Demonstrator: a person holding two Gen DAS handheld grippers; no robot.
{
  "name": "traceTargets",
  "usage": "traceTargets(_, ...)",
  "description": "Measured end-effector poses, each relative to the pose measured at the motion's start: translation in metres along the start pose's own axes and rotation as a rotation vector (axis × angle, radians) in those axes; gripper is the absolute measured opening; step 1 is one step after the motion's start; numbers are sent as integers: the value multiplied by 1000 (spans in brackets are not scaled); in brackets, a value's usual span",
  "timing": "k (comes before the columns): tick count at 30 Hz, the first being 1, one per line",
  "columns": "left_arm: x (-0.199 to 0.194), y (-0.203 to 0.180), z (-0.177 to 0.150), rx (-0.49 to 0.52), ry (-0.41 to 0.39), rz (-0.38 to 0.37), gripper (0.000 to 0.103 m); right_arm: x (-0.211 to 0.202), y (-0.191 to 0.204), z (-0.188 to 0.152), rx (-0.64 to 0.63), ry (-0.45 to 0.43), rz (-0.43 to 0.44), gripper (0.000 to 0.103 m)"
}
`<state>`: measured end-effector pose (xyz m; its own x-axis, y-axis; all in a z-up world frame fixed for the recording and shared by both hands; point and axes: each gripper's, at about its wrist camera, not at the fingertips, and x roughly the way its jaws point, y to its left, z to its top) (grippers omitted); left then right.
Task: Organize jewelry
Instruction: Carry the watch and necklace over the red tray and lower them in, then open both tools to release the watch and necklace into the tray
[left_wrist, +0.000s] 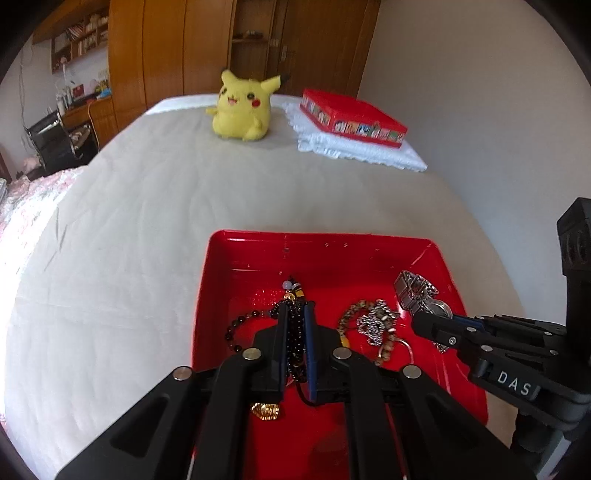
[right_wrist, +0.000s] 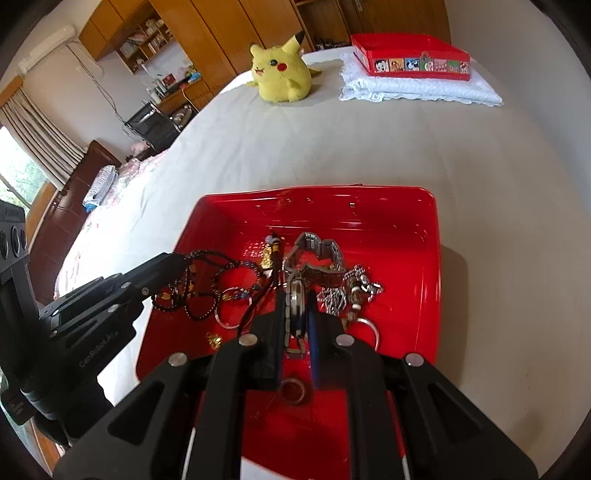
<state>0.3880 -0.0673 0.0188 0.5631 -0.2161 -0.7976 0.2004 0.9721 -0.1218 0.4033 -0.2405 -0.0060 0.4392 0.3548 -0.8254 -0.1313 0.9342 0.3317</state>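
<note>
Item 1: black bead necklace (left_wrist: 293, 325), limp, light, pinched in my left gripper (left_wrist: 295, 314) over red tray (left_wrist: 258, 243). Item 2: steel watch (right_wrist: 295, 295), heavier, slippery, pinched edgewise in my right gripper (right_wrist: 297, 306).

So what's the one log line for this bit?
left tool: shut on black bead necklace | right tool: shut on silver watch | both over red tray

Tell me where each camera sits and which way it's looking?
Left wrist: on the left gripper, looking down its fingers, shut on black beads in the red tray; right gripper enters at the right.
Right wrist: on the right gripper, shut on a watch; left gripper shows at left.
Both share the tray, yellow plush and red box.
</note>
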Motion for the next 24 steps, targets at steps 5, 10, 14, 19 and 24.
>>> traceTargets(5,26,-2,3,-3,61,1,8,21,-2,8,3,31,-50,9)
traceTargets(10,41,-1,8,-11,84,12,8,39,-7,11,23,58,-65,9)
traceTargets(14,52,1,12,-22,100,18,8,49,-10,17,35,61,-74,9)
traceTargets(19,66,6,11,-35,170,12,27,57,-13,20,37,81,-83,19)
traceTargets(24,58,8,8,-24,168,1,36,42,-14,19,25,36,-85,27)
